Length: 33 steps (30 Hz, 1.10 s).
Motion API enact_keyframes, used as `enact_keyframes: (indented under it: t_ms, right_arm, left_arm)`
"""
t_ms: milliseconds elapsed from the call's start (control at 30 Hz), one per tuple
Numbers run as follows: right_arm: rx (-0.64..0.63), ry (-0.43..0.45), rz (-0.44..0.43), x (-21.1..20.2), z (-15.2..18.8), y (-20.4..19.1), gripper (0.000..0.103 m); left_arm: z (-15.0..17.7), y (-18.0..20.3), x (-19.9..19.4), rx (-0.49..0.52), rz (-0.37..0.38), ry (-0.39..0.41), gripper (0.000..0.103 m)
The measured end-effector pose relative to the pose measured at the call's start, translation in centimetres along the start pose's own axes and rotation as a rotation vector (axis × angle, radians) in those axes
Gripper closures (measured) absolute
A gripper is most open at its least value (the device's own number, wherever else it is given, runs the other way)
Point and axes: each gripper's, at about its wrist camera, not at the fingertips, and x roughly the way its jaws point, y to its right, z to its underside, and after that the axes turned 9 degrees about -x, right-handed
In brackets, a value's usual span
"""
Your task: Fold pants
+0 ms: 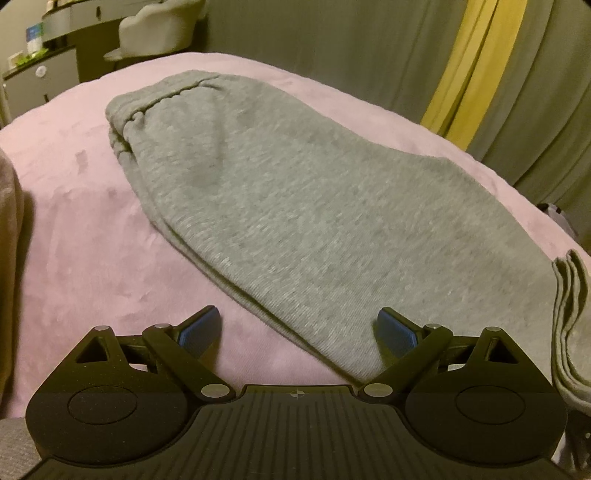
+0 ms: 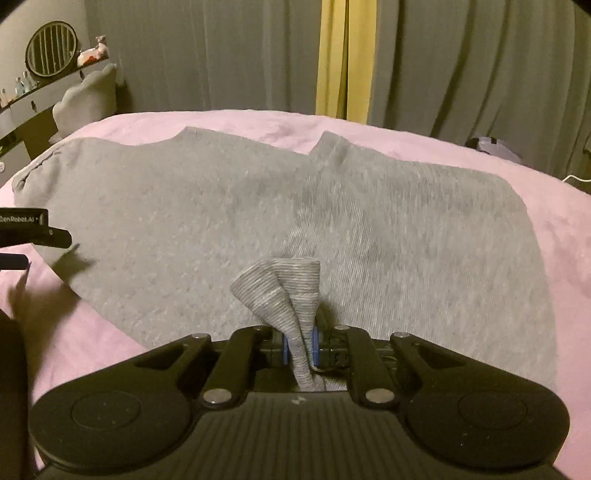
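Left gripper (image 1: 297,330), left wrist view: fingers spread wide, with nothing between the blue pads (image 1: 201,328). It is held low and roughly level over the pink bedcover (image 1: 74,229), pointing along the bed toward the curtains (image 1: 332,40). The near edge of the grey pants (image 1: 295,206) runs diagonally between the two fingers; the right pad sits over the fabric, the left pad over bare bedcover. Whether either pad touches the surface cannot be told. The pants lie flat across the bedcover, doubled over, with the elastic waistband (image 1: 162,99) at the far left. A ribbed cuff (image 1: 570,325) rises at the right edge of the view. A chair (image 1: 162,26) and a dark cabinet (image 1: 40,81) stand beyond the bed at upper left.

Right gripper (image 2: 300,345), right wrist view: fingers pressed together, pinching the ribbed cuff (image 2: 284,291). The cuff is bunched between the blue pads and fans upward above them. This gripper is also low and level, aimed across the bed at the curtains (image 2: 461,59). The pants (image 2: 207,218) spread flat ahead of it, waistband at far left, one layer overlapping another near the middle. The left gripper (image 2: 33,236) enters from the left edge, over the near edge of the pants. A round mirror (image 2: 51,48) stands on a shelf at upper left
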Motion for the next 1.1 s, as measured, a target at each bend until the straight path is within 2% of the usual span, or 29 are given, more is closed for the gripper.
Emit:
enact_keyframes:
  t_ms: [167, 267, 367, 467, 533, 600, 733, 800, 900, 933, 967, 1033, 1100]
  right_arm:
    - [-0.014, 0.030, 0.045, -0.9, 0.1, -1.0, 0.092]
    - [0.009, 0.041, 0.042, -1.1, -0.3, -1.9, 0.091]
    - [-0.026, -0.011, 0.009, -0.7, 0.0, -3.1, 0.082]
    - [-0.054, -0.009, -0.007, -1.4, 0.4, -3.5, 0.068]
    - [0.000, -0.008, -0.083, -2.5, 0.2, -2.8, 0.035]
    - [0.076, 0.031, -0.127, -4.4, 0.3, -1.4, 0.020]
    - [0.201, 0.098, -0.052, -6.8, 1.1, 1.8, 0.004]
    - [0.278, 0.071, 0.021, -6.5, 1.7, 3.7, 0.004]
    - [0.457, -0.050, 0.099, -4.8, 2.7, 6.3, 0.004]
    - [0.478, -0.087, 0.114, -4.1, 2.8, 6.6, 0.004]
    - [0.464, -0.133, 0.118, -3.3, 2.8, 6.5, 0.004]
    - [0.344, -0.211, 0.152, -2.1, 2.3, 5.2, 0.004]
    - [0.250, -0.211, 0.194, -1.9, 1.9, 3.7, 0.004]
  left_arm:
    - [0.1, 0.2, 0.1, 0.010, -0.006, 0.002, 0.006]
    - [0.2, 0.4, 0.0, 0.025, -0.007, 0.004, 0.006]
    - [0.3, 0.6, 0.2, 0.038, -0.020, -0.004, 0.006]
    - [0.4, 0.8, 0.3, 0.051, -0.024, -0.005, 0.006]
    - [0.4, 0.8, 0.3, 0.058, -0.018, -0.004, 0.006]
    - [0.4, 0.8, 0.4, 0.059, -0.019, -0.006, 0.006]
    - [0.4, 0.8, 0.6, 0.057, -0.021, -0.012, 0.006]
    - [0.4, 0.9, 0.7, 0.060, -0.023, -0.012, 0.006]
    - [0.5, 1.1, 0.7, 0.070, -0.030, -0.010, 0.006]
    - [0.6, 1.1, 0.8, 0.073, -0.032, -0.009, 0.006]
    - [0.6, 1.2, 0.8, 0.077, -0.034, -0.008, 0.006]
    - [0.7, 1.4, 0.9, 0.088, -0.043, -0.007, 0.005]
    - [0.8, 1.6, 0.9, 0.101, -0.050, -0.006, 0.005]
